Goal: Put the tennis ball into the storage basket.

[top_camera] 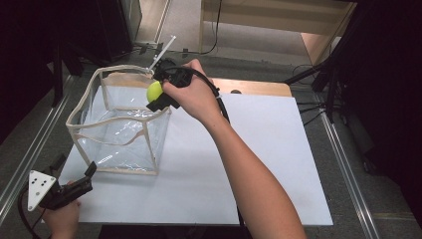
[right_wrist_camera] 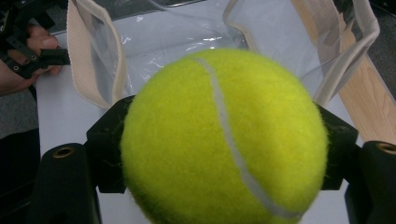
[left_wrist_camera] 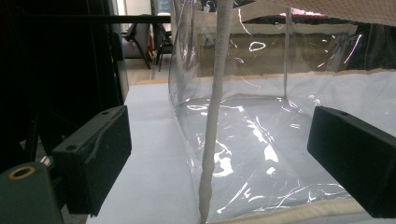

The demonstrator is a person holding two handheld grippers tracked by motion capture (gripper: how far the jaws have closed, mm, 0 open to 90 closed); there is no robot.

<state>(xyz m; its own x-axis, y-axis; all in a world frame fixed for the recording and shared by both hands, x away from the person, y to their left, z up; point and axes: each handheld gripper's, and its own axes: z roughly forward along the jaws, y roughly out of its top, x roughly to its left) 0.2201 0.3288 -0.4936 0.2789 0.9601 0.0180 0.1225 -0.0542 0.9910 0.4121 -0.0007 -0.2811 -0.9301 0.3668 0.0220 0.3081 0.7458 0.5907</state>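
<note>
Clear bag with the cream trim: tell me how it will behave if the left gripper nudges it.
The clear bag would probably buckle rather than slide: its walls look thin and wrinkled, and the cream trim sags unevenly. It likely weighs little, so a firm push might shift it across the white tabletop. It seems unlikely to break.
</note>
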